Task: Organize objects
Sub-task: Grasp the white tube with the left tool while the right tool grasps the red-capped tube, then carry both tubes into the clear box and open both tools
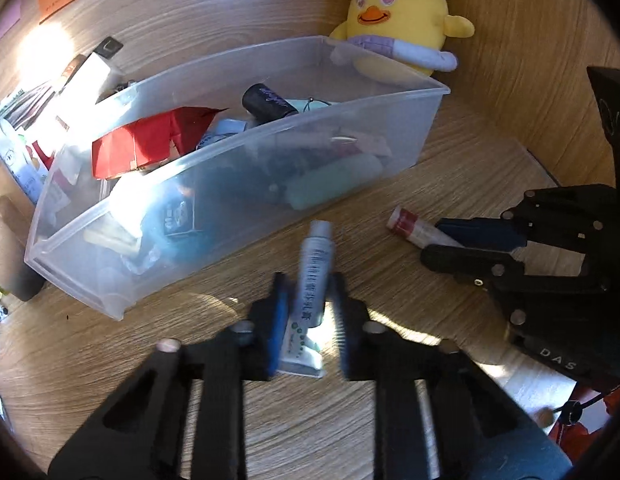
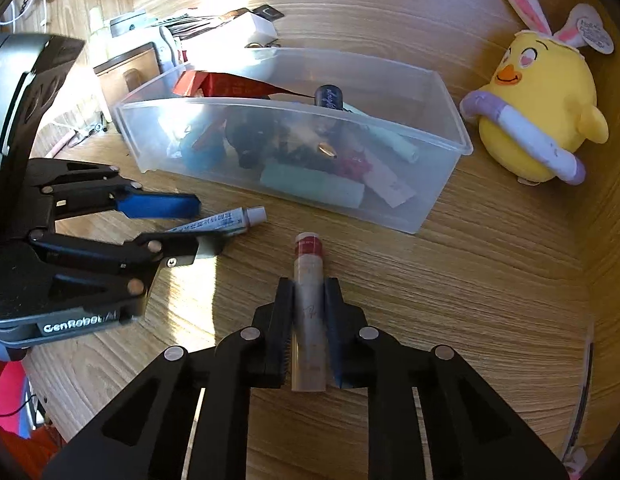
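Note:
A clear plastic bin [image 1: 238, 148] [image 2: 437, 200] holding several small items stands on the wooden desk. My left gripper [image 1: 310, 300] is shut on a white tube with blue print [image 1: 313, 272], its cap pointing at the bin; this gripper [image 2: 192, 226] and its white tube [image 2: 226, 220] also show in the right wrist view. My right gripper [image 2: 308, 292] is shut on a pale tube with a red cap [image 2: 308, 280], cap toward the bin. The right gripper [image 1: 433, 240] and its red-capped tube [image 1: 407, 226] also show in the left wrist view.
A yellow chick plush [image 1: 397, 20] [image 2: 545, 116] sits behind the bin's right end. Boxes and papers [image 2: 198, 36] are piled at the bin's left end. Inside the bin lie a red box [image 1: 150, 144], a black cylinder [image 1: 268, 102] and a teal tube [image 2: 313, 186].

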A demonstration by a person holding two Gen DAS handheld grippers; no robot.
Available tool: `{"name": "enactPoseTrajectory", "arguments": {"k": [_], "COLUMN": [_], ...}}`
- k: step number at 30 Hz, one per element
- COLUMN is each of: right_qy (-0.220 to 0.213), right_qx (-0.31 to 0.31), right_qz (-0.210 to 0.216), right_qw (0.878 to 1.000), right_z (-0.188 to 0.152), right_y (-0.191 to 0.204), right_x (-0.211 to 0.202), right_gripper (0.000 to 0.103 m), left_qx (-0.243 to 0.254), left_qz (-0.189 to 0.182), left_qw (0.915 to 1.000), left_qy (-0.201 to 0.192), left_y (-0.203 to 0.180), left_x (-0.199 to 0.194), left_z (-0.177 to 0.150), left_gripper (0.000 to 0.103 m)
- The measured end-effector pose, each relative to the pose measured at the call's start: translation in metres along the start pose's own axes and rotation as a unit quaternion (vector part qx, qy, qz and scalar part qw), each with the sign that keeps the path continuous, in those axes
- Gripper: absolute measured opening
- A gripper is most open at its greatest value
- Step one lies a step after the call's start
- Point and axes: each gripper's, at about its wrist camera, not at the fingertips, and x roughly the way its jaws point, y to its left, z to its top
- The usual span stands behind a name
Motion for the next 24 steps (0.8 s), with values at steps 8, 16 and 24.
{"name": "enactPoseTrajectory", "arguments": {"k": [8, 16, 24], "right_qy": [-0.024, -0.057, -0.090], "right_qx": [0.010, 0.011, 0.011], "right_qz": [0.009, 0.012, 0.013], "right_qw": [1.000, 0.998, 0.996], "right_z": [0.005, 0.019, 0.034], "right_y": [0.000, 0.003, 0.007], "right_x": [-0.013, -0.031, -0.047], "right_gripper": [0.014, 0.014, 0.014], "left_qx": [-0.014, -0.044, -0.061], "left_qz": [-0.001, -0.005, -0.003], "left_qw": [0.9997, 0.9972, 0.9926], "left_qy": [-0.018, -0.060, -0.105], "left_y": [0.004, 0.013, 0.021], "left_x": [-0.014, -0.045, -0.075], "left_z": [-0.009, -0.009, -0.001], "left_gripper": [0.016, 0.016, 0.016]}}
